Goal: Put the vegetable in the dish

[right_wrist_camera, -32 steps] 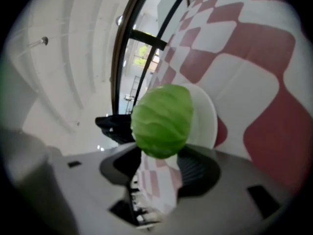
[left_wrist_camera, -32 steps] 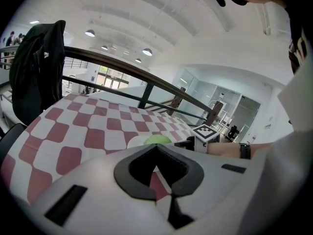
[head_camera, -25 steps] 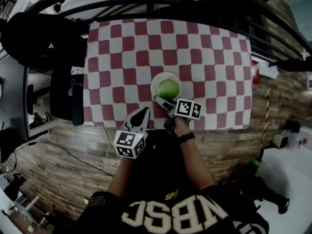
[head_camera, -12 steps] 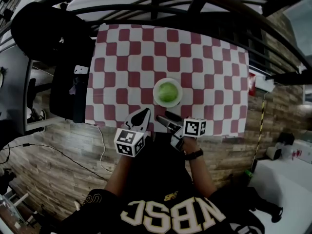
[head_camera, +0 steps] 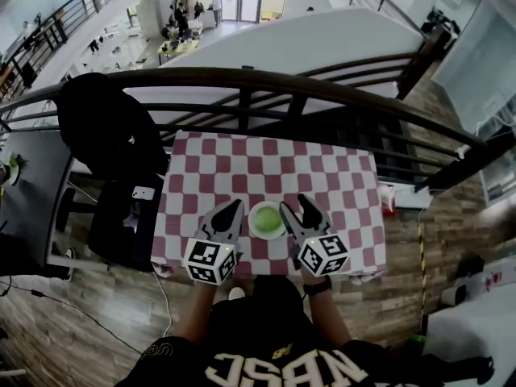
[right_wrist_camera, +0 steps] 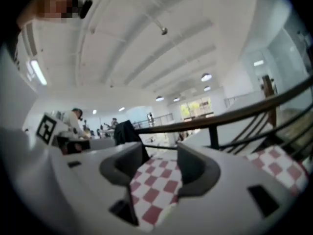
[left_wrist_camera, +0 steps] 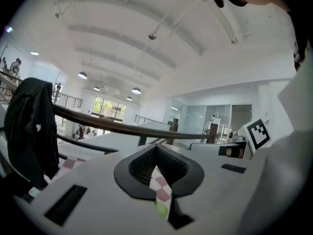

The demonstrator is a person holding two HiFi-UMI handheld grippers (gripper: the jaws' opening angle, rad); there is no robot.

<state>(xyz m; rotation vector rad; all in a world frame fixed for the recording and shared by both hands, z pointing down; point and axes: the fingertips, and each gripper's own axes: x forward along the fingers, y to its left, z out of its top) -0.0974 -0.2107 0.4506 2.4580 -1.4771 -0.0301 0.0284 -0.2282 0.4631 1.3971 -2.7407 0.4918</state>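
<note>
A round green vegetable [head_camera: 267, 218] lies in the small white dish [head_camera: 251, 215] near the front edge of the checkered table [head_camera: 266, 164]. My left gripper [head_camera: 233, 208] is raised just left of the dish, its jaws together with nothing in them. In the left gripper view [left_wrist_camera: 157, 155] only a thin slit shows cloth and a bit of the green vegetable [left_wrist_camera: 162, 209]. My right gripper [head_camera: 295, 205] hovers just right of the dish. Its jaws are closing, but in the right gripper view [right_wrist_camera: 160, 168] they stand apart with only cloth showing between them.
A dark railing [head_camera: 266, 79] runs behind the table. A black jacket [head_camera: 105, 135] hangs over a chair at the left, and a phone [head_camera: 143, 193] lies on a dark seat. A white box [head_camera: 387, 197] sits off the table's right edge.
My right gripper has drawn back from the dish and risen beside it, leaving the vegetable in the dish. The head view has tilted up, so the table looks smaller and farther.
</note>
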